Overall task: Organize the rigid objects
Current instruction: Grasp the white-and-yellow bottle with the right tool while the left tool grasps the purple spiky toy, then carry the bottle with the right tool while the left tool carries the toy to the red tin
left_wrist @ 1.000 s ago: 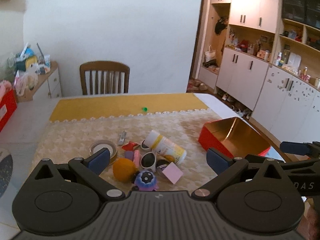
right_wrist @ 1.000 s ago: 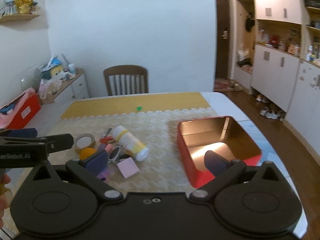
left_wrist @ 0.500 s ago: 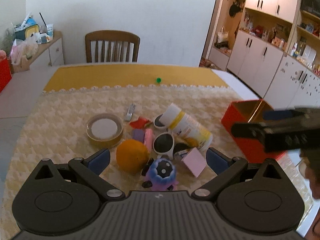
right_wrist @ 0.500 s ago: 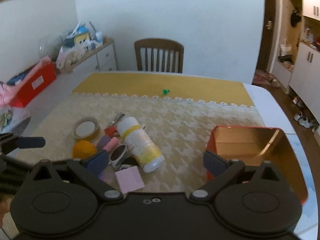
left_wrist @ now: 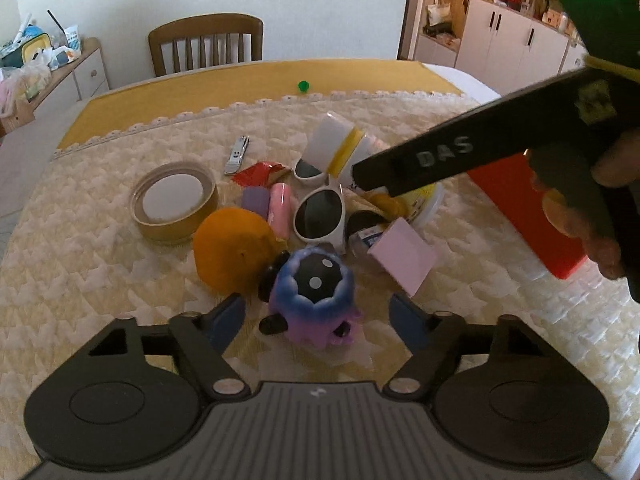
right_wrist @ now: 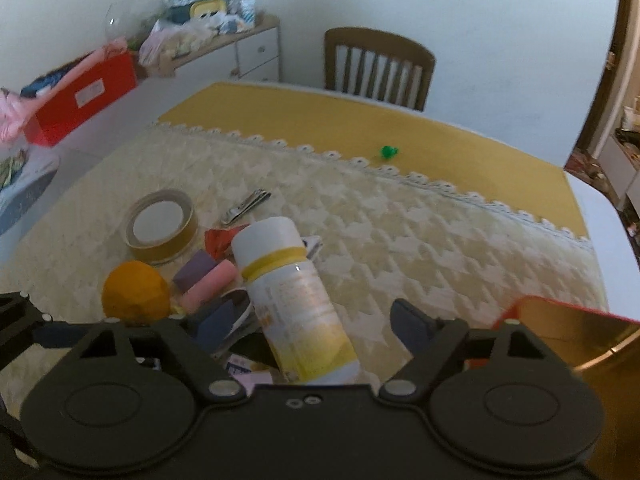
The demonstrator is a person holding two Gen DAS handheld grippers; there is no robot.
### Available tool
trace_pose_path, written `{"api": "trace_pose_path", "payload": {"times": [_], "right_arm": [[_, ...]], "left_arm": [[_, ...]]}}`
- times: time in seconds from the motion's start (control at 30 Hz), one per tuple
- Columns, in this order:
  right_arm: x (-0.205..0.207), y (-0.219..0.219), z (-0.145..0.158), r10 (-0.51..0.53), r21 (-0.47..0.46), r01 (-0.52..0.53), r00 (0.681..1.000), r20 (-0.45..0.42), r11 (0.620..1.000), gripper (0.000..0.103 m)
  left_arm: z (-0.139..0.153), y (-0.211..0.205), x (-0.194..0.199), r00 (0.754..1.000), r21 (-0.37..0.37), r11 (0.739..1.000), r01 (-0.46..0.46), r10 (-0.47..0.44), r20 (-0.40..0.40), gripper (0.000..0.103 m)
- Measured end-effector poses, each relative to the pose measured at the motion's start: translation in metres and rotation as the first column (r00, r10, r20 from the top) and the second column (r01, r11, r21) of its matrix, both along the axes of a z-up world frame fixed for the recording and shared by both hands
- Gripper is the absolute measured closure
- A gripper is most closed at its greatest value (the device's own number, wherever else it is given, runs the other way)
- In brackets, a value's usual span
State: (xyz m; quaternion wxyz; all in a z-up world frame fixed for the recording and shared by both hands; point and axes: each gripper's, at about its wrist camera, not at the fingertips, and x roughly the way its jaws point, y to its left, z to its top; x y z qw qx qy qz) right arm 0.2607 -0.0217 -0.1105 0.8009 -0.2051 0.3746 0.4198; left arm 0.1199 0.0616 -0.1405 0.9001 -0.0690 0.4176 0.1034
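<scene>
Two grippers descend on one tight pile. Left wrist view: the left gripper (left_wrist: 318,320), jaws just narrowing but not yet touching, straddles a purple toy (left_wrist: 314,294) wedged against an orange (left_wrist: 232,250), white sunglasses (left_wrist: 320,212) and a pink notepad (left_wrist: 404,254); a sloppy close could nudge those neighbours, and the right gripper's finger (left_wrist: 460,156) crosses overhead, risking a collision

Right wrist view: the right gripper (right_wrist: 310,326), jaws also just narrowing and still clear, frames a lying white bottle (right_wrist: 298,300), which may roll on the worktop (right_wrist: 400,240). Tape roll (right_wrist: 160,226) and nail clipper (right_wrist: 246,208) lie beyond; the red box (right_wrist: 592,344) waits at right
</scene>
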Motion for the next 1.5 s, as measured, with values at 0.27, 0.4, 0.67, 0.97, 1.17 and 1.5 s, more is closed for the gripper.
{"api": "trace_pose_path", "payload": {"times": [0.27, 0.4, 0.67, 0.97, 1.17, 1.5], "right_arm": [[0.006, 0.011, -0.011, 0.027, -0.002, -0.027, 0.999, -0.042, 1.0, 0.041], [0.006, 0.011, -0.01, 0.02, -0.006, -0.02, 0.999, -0.033, 1.0, 0.049], [-0.001, 0.003, -0.001, -0.027, 0.006, 0.027, 1.0, 0.006, 1.0, 0.058], [-0.023, -0.029, 0.019, -0.119, 0.04, 0.116, 0.991, 0.06, 0.992, 0.059], [-0.038, -0.059, 0.04, -0.201, 0.082, 0.197, 0.979, 0.045, 0.977, 0.059], [-0.061, -0.112, 0.082, -0.322, 0.128, 0.316, 0.946, 0.029, 0.94, 0.059]], "left_arm": [[-0.006, 0.003, 0.005, 1.0, -0.006, 1.0, -0.014, 0.014, -0.013, 0.045], [-0.006, 0.005, 0.006, 1.0, -0.026, 1.0, -0.016, 0.016, -0.011, 0.046], [-0.004, 0.006, 0.005, 1.0, -0.04, 0.999, -0.026, 0.025, -0.017, 0.047], [0.004, -0.001, -0.008, 1.0, -0.055, 0.998, 0.012, -0.011, 0.018, 0.047], [0.016, -0.004, -0.021, 0.997, -0.056, 0.998, 0.037, -0.034, 0.063, 0.048], [0.034, -0.009, -0.041, 0.989, -0.063, 0.994, 0.091, -0.083, 0.125, 0.049]]}}
